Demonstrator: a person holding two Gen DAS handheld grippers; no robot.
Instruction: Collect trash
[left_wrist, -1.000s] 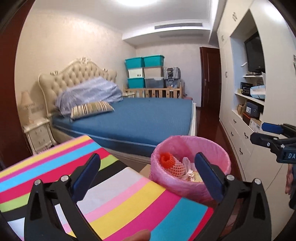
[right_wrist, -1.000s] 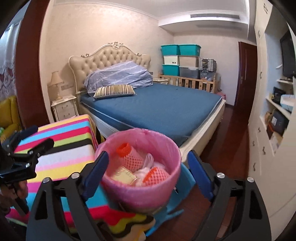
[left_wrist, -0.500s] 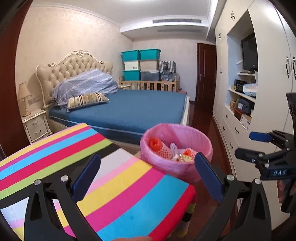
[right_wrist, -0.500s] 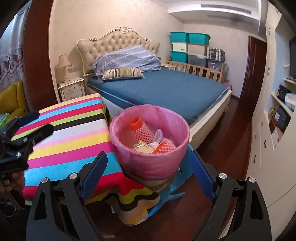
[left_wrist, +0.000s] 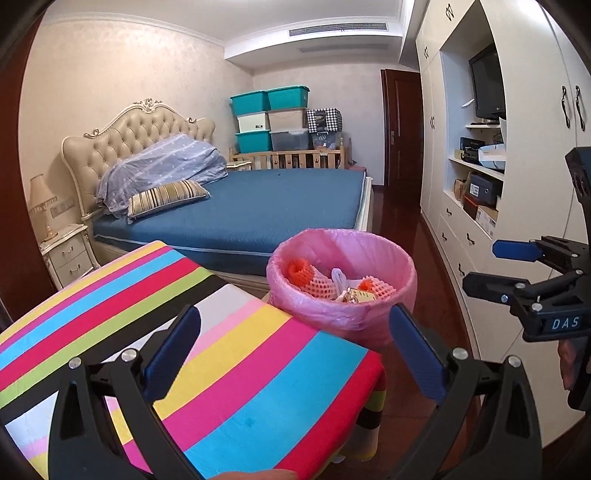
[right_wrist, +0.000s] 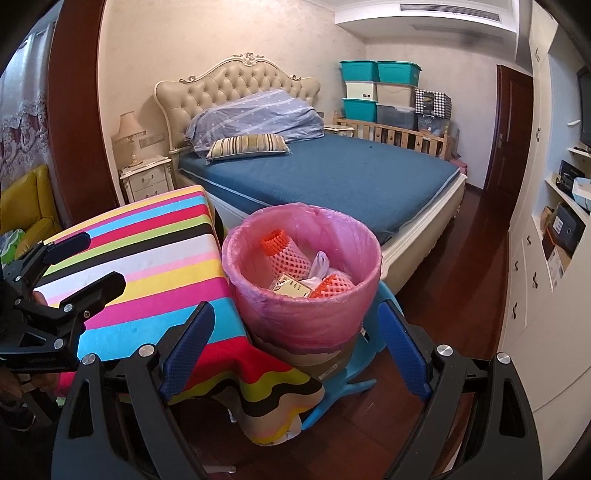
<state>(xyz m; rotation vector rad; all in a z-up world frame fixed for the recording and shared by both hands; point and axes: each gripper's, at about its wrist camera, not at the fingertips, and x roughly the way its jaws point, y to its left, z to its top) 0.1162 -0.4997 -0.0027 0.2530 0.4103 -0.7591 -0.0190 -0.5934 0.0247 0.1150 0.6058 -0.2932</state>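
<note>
Now the trash sits in the pink-lined bin

Beside the striped table (left_wrist: 236, 369), the bin (right_wrist: 295, 317) stands with a pink bag folded over its rim. Inside lie two orange foam fruit nets (right_wrist: 286, 254), a crumpled white plastic scrap (right_wrist: 320, 263) and a small yellowish printed packet (right_wrist: 291, 286), all heaped loosely below the rim.

From the right wrist view, the bin rests on a blue plastic stool (right_wrist: 354, 373), with the tablecloth's wavy edge hanging just beside it; a yellow chair (right_wrist: 26, 206) shows at far left. The left wrist view hides the stool but takes in the white wall cupboards (left_wrist: 454, 206) with shelves and a television (left_wrist: 487, 85).

Both tools are empty. The left gripper (left_wrist: 291, 354) has its blue pads spread wide over the table top. The right gripper (right_wrist: 295, 350) is spread just as wide, its pads either side of the bin's lower wall without touching it. Behind stands a blue bed (right_wrist: 332, 173), with stacked teal and grey storage boxes (right_wrist: 380, 92) by the far wall.
</note>
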